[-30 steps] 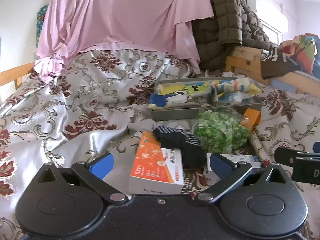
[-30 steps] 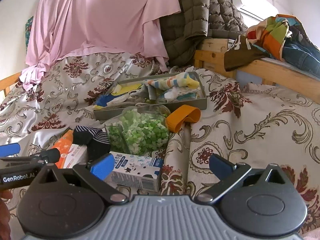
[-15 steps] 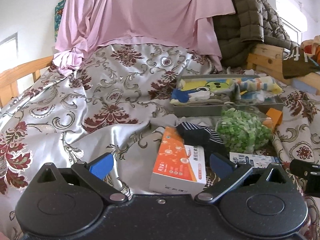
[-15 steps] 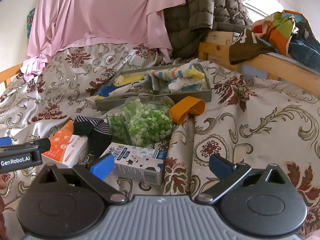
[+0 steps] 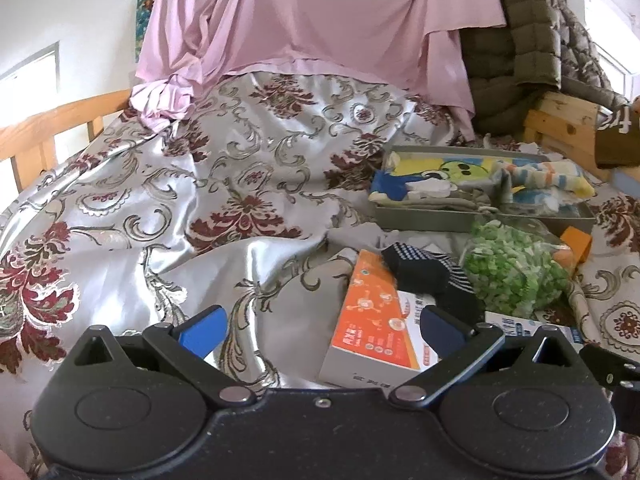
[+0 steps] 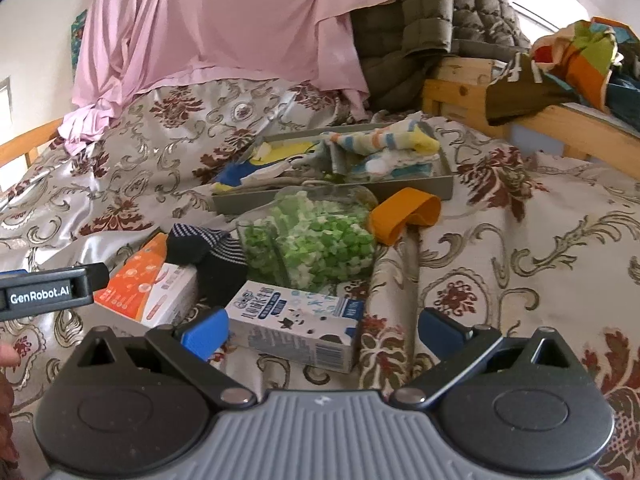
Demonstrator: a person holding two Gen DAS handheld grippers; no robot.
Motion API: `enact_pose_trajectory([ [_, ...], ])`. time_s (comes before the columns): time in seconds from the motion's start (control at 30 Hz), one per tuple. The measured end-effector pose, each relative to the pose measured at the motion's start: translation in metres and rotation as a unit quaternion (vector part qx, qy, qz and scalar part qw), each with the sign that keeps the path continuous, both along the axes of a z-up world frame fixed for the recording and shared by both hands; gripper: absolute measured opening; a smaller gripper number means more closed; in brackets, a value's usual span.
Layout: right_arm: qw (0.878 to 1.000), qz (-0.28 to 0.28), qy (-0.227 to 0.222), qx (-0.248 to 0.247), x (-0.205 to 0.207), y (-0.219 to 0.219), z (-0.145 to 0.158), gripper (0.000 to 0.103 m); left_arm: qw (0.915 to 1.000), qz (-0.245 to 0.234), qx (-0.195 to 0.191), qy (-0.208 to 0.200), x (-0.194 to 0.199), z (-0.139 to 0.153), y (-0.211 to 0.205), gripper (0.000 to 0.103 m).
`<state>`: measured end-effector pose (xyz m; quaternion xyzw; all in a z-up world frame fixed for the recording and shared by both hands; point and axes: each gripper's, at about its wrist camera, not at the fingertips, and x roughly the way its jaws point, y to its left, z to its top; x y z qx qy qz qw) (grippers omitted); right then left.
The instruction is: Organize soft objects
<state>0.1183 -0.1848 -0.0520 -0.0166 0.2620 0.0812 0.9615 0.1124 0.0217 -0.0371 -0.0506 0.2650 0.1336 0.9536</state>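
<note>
A dark striped sock (image 5: 428,270) (image 6: 208,246) lies on the bed between an orange box (image 5: 376,320) (image 6: 148,280) and a clear bag of green pieces (image 5: 516,268) (image 6: 312,236). Behind them a grey tray (image 5: 420,218) (image 6: 446,178) holds folded cloths and socks. An orange band (image 6: 404,212) rests by the tray's right corner. My left gripper (image 5: 320,330) is open, low over the bedspread, with the orange box at its right finger. My right gripper (image 6: 320,332) is open above a white and blue carton (image 6: 296,320). Both hold nothing.
A floral satin bedspread (image 5: 200,200) covers the bed. A pink sheet (image 5: 320,12) and an olive quilted jacket (image 6: 420,20) hang at the back. A wooden bed frame (image 6: 560,120) with piled clothes stands at the right. The left gripper's finger (image 6: 52,290) shows in the right wrist view.
The left gripper has swung left, so the objects now sit to its right. The right gripper has shifted slightly right and closer to the carton. Both stay open.
</note>
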Motion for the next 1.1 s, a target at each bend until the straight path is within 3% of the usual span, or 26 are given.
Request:
enact_pose_trajectory([
  [0.3, 0.999, 0.037, -0.019, 0.009, 0.015, 0.018, -0.001, 0.103, 0.9992, 0.037, -0.001, -0.016, 0.008, 0.008, 0.019, 0.102],
  [0.63, 0.998, 0.058, -0.022, 0.023, 0.026, 0.027, -0.006, 0.103, 0.9967, 0.074, -0.031, -0.017, 0.020, 0.006, 0.038, 0.102],
  [0.77, 0.997, 0.070, -0.020, 0.029, 0.030, 0.030, -0.009, 0.103, 0.9964, 0.074, -0.041, -0.011, 0.030, 0.011, 0.049, 0.102],
  [0.93, 0.996, 0.084, -0.002, 0.042, 0.035, 0.033, -0.013, 0.103, 0.9946, 0.064, -0.082, 0.003, 0.051, 0.015, 0.068, 0.102],
  [1.1, 0.993, 0.109, 0.009, 0.053, 0.034, 0.037, -0.013, 0.103, 0.9962, 0.014, -0.084, 0.016, 0.086, 0.016, 0.072, 0.102],
])
